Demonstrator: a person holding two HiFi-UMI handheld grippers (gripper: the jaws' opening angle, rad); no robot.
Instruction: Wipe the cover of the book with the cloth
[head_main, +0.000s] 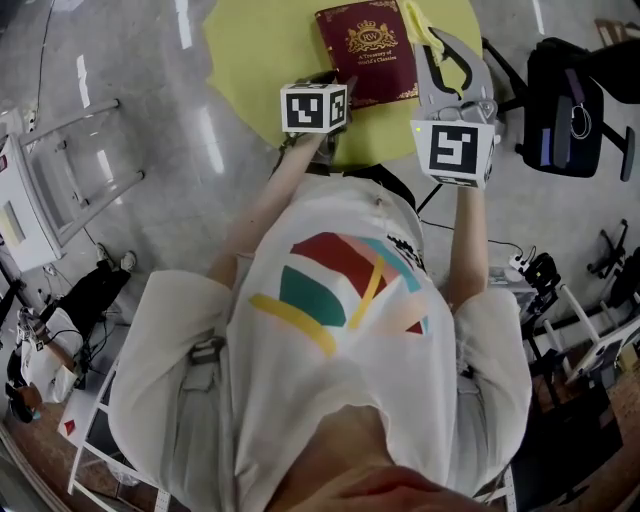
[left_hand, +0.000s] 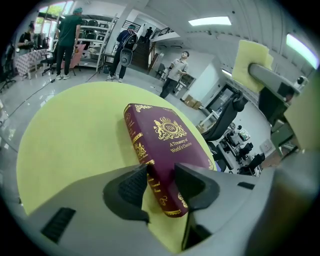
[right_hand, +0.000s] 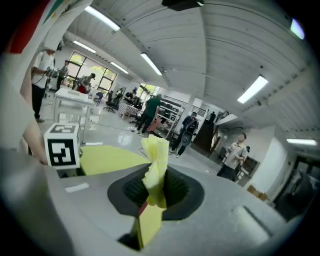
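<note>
The left gripper (left_hand: 161, 180) has its jaws set wide and closed on the near left corner of the book (left_hand: 165, 140): one pad bears on the spine side, the other on the cover side. It appears to pin the book in place. The right gripper (right_hand: 156, 187) has its jaws narrow and clamped on a folded yellow cloth (right_hand: 156, 165), whose free end stands out beyond the pads.

The book lies flat, cover up, on the round yellow table (left_hand: 70, 130). Its long axis runs from near to far, with the spine on the left.

In the head view the cloth sits at the book's right edge, toward the far end. The left gripper view shows it raised clear of the cover. The cover therefore lies left of and below the right gripper, which is the hand free to reach it. The wipe probably calls for lowering the cloth leftward onto the cover, then stroking along the long axis, stopping short of the left gripper.
</note>
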